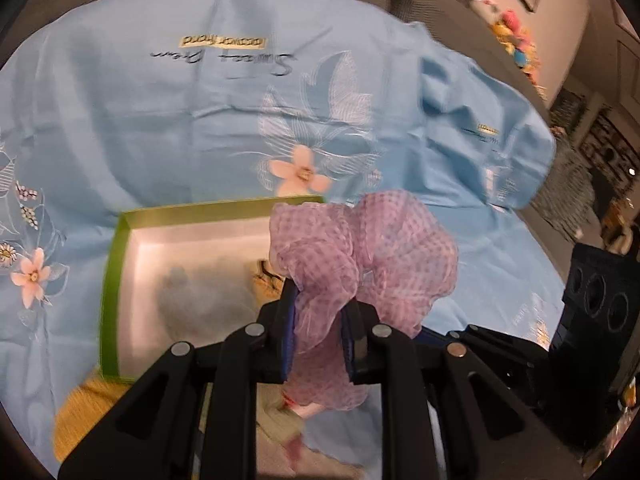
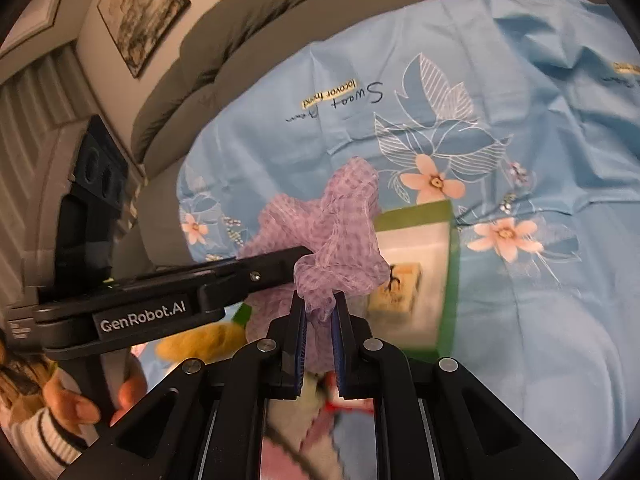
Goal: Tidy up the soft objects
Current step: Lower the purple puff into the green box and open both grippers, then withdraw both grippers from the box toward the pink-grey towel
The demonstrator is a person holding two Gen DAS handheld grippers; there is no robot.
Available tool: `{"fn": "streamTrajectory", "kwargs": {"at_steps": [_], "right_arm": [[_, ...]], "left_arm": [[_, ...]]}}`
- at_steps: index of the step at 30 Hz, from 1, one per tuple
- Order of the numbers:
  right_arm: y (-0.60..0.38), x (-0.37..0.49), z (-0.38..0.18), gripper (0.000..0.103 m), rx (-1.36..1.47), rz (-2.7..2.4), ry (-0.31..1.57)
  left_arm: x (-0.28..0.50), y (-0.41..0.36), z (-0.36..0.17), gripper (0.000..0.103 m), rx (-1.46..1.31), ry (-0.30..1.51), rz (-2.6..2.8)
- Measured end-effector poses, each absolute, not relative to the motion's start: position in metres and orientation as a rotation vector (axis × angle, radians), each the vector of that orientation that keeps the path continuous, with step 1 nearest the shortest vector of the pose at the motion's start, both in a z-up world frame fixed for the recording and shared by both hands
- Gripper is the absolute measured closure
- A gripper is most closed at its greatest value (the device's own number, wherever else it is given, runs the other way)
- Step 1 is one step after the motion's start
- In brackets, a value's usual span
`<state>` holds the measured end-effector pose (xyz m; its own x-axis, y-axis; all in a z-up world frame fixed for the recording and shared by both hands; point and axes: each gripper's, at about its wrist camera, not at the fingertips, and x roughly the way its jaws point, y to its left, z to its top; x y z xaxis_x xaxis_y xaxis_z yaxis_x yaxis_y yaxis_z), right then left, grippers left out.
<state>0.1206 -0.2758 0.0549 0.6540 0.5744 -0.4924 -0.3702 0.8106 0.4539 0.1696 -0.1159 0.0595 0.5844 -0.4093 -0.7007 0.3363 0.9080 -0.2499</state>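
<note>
- You get soft, warm indoor light in both views, even across the blue sheet [image 1: 160, 120], with no hard glare.
- Inside the green-rimmed box [image 1: 116, 264] a faint grey shadow lies on the white floor.
- Motion blur smears the box and whatever sits below it; the purple scrunchie [image 1: 360, 248] above it stays fairly sharp.
- Far from the box, your fisheye bends the framed pictures [image 2: 140, 12] and fades into black corners.

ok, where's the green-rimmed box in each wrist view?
Left wrist: green-rimmed box lower left, behind the lilac scrunchie.
Right wrist: box right of centre, partly hidden by the scrunchie.
Shared landmark: pink flower on the blue sheet, just beyond the box.
</note>
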Motion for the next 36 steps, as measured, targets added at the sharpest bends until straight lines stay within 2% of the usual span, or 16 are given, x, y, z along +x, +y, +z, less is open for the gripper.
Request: {"fn": "streamTrajectory", "kwargs": {"at_steps": [8,9,10,11,12,13,15,17,23,26,36], "right_arm": [[-0.244,0.191,0.018,0.091,0.275,0.489,0.764],[-0.243,0.198,0.012,0.091,0.274,0.479,0.783],[-0.241,0.203,0.008,0.086,0.274,0.47,0.796],[-0.24,0.208,0.003,0.081,0.27,0.457,0.817],[-0.238,0.213,-0.002,0.067,0.261,0.442,0.841],[-0.236,0.217,-0.005,0.051,0.249,0.424,0.859],[-0.234,0.219,-0.01,0.045,0.223,0.393,0.875],[-0.235,0.215,-0.009,0.045,0.205,0.394,0.861],[-0.248,0.188,0.0,0.044,0.189,0.381,0.813],[-0.254,0.167,0.005,0.044,0.192,0.368,0.785],[-0.267,0.098,0.009,0.038,0.237,0.407,0.781]], "left_arm": [[0.233,-0.105,0.019,0.081,-0.111,0.96,-0.323],[0.238,-0.103,0.014,0.077,-0.123,0.972,-0.315],[0.242,-0.101,0.01,0.073,-0.13,0.982,-0.302],[0.245,-0.099,0.007,0.065,-0.133,0.99,-0.291],[0.247,-0.096,0.004,0.054,-0.133,0.998,-0.284],[0.248,-0.095,0.004,0.048,-0.134,1.003,-0.279],[0.249,-0.092,0.004,0.028,-0.138,1.005,-0.273],[0.246,-0.088,0.006,0.021,-0.147,1.008,-0.274],[0.233,-0.083,0.018,0.013,-0.174,1.027,-0.291],[0.216,-0.081,0.028,0.006,-0.166,1.014,-0.298],[0.153,-0.072,0.042,0.001,-0.156,0.988,-0.324]]}}
